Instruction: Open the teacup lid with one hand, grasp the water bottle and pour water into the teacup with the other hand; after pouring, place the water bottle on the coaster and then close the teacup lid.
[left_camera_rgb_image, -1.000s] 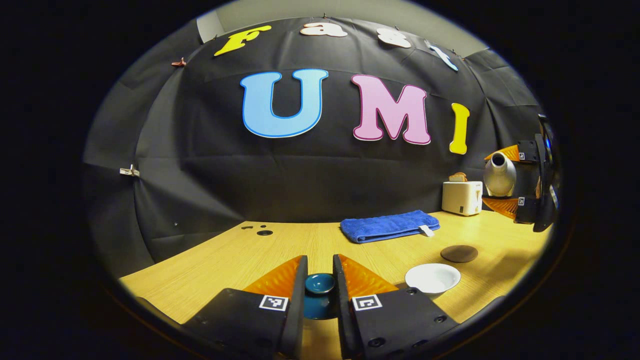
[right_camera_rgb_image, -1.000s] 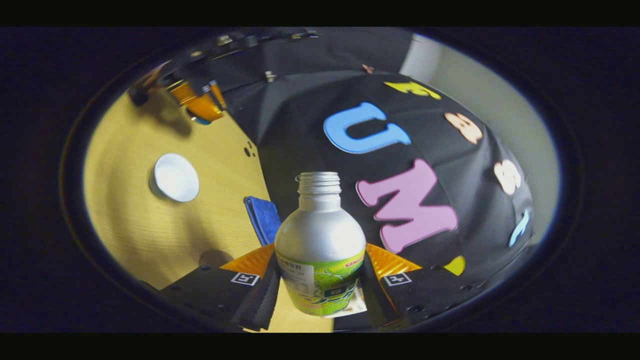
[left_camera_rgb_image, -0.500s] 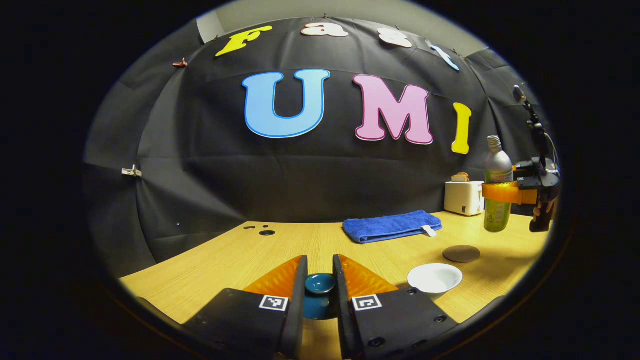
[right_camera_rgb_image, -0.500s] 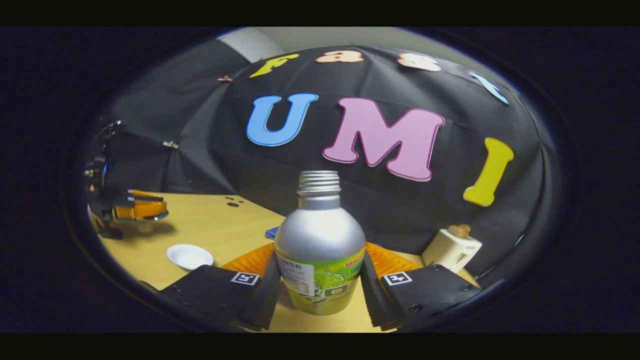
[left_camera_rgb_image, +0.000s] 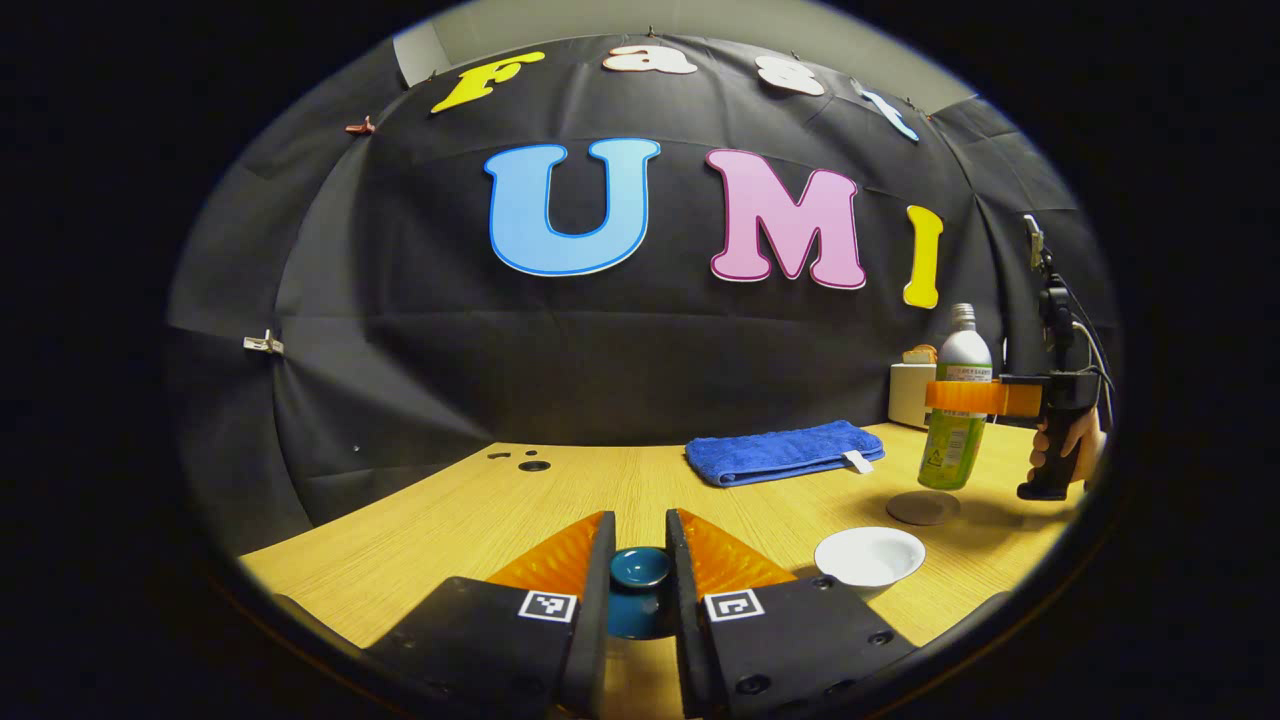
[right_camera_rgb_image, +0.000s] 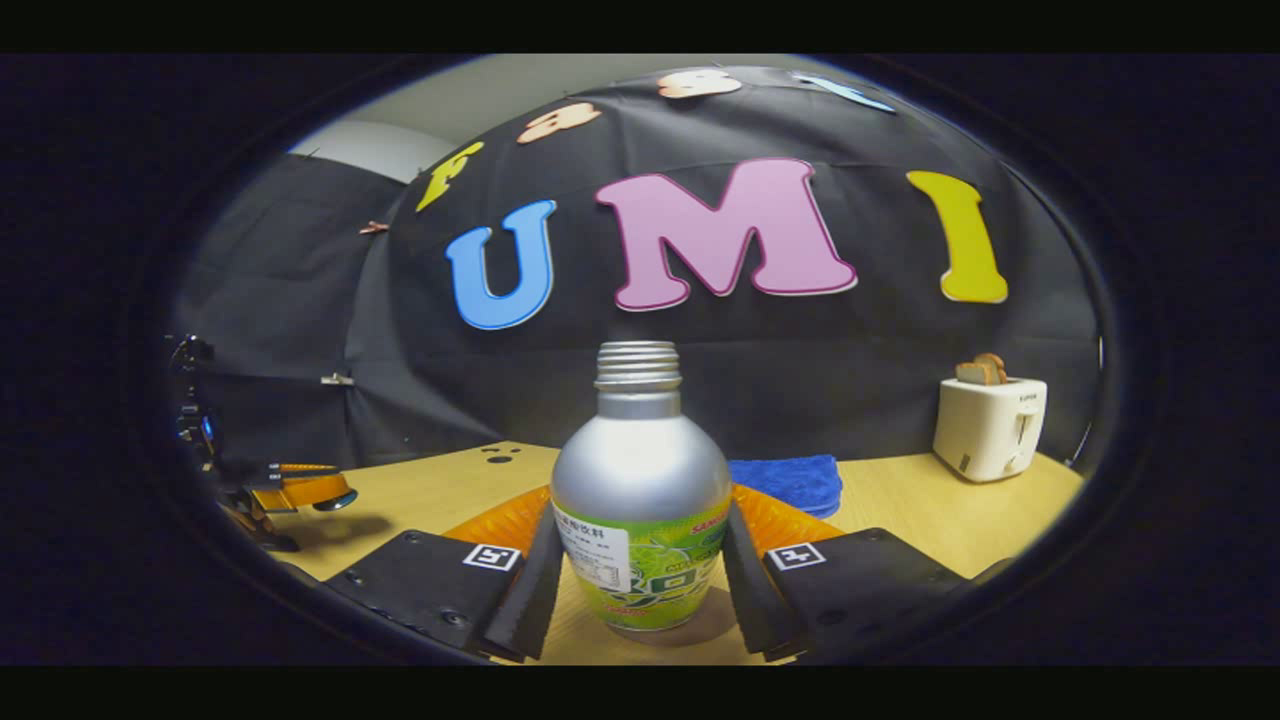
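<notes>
Now upright: water bottle (right_camera_rgb_image: 640, 500) above coaster (left_camera_rgb_image: 922, 507)

Two black blocks with small round screws are seen on the left gripper (left_camera_rgb_image: 640, 590), and a little black-and-white square mark is stuck on each. The same blocks and marks are seen on the right gripper (right_camera_rgb_image: 640, 600). Far right, its black handle and thin cables are seen.
</notes>
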